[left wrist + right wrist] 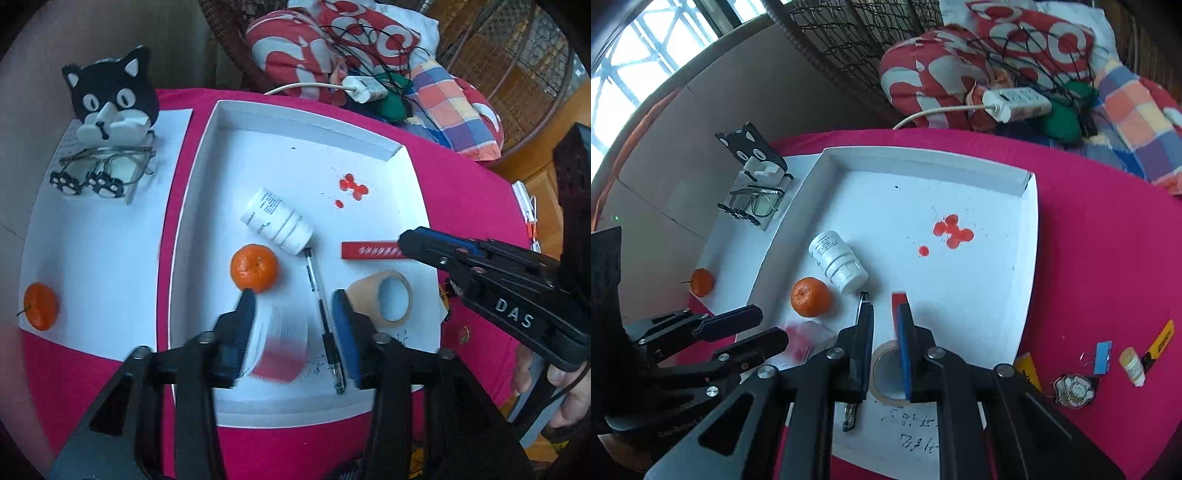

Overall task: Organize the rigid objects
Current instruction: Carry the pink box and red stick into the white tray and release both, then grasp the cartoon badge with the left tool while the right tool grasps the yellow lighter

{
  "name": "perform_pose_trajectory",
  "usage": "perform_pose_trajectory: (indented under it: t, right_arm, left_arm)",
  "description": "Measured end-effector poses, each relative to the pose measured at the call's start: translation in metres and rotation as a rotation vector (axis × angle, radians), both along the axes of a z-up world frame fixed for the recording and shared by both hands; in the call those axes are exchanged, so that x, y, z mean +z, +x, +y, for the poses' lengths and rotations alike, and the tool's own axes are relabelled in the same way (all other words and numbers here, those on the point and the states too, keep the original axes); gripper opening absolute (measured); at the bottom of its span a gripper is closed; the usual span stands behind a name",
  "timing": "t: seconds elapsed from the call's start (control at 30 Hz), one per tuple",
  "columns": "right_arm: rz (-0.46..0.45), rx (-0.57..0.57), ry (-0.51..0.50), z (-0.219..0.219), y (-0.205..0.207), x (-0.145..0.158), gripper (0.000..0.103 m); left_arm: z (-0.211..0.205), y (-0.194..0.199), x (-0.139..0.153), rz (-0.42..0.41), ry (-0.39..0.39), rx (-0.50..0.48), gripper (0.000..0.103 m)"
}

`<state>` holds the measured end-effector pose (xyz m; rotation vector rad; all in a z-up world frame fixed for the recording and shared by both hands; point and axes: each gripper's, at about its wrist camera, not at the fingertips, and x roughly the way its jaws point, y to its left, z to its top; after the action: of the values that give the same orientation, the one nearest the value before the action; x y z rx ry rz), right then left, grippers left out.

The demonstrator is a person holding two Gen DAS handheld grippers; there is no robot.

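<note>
A white tray [207, 177] on the pink table holds a white pill bottle [277, 221] on its side, an orange [254, 267], a black pen [321, 314], a red flat bar [369, 251], a tape roll [384, 299] and a blurred clear box with red contents [280, 350]. My left gripper [293, 314] is open above that box. My right gripper [884, 317] hovers over the red bar's end [898, 297] and the tape roll [886, 373], jaws a little apart, holding nothing. It also shows in the left wrist view [413, 240].
A second orange [40, 305], glasses [107, 166] and a cat-shaped holder [110, 96] rest on white paper at left. A blue binder clip [1102, 356], small tube [1132, 365], yellow item [1161, 341] and badge [1073, 389] lie on the cloth at right. Cushions and a power strip [1015, 99] lie behind.
</note>
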<state>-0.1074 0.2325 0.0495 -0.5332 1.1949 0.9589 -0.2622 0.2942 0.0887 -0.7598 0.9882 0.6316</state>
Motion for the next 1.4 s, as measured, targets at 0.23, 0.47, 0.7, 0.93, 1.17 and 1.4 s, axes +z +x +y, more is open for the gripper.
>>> perform_pose_trajectory:
  t: [0.23,0.47,0.7,0.93,1.17,1.4]
  right_arm:
    - [-0.038,-0.055,0.075,-0.014,0.005,0.018,0.103]
    - [-0.076,-0.121,0.134,-0.036,0.019,0.046,0.103]
    - [-0.082,-0.167,0.174,-0.069,0.036,0.068,0.103]
    - [-0.101,-0.272,0.182,-0.119,0.064,0.081,0.103]
    - [-0.115,-0.435,0.178,-0.185,0.101,0.086,0.103]
    - [-0.096,-0.547,0.152,-0.239,0.127,0.083,0.103]
  left_arm:
    - [-0.001,-0.01,0.014,-0.009,0.086,0.072,0.09]
    - [-0.01,-0.008,0.024,-0.034,0.097,0.106,0.09]
    - [-0.03,0.005,0.041,-0.057,0.135,0.111,0.09]
    - [-0.052,0.032,0.045,-0.051,0.149,0.08,0.09]
    - [-0.077,0.068,0.045,-0.047,0.157,0.013,0.09]
    - [-0.106,0.121,0.03,-0.011,0.141,-0.146,0.09]
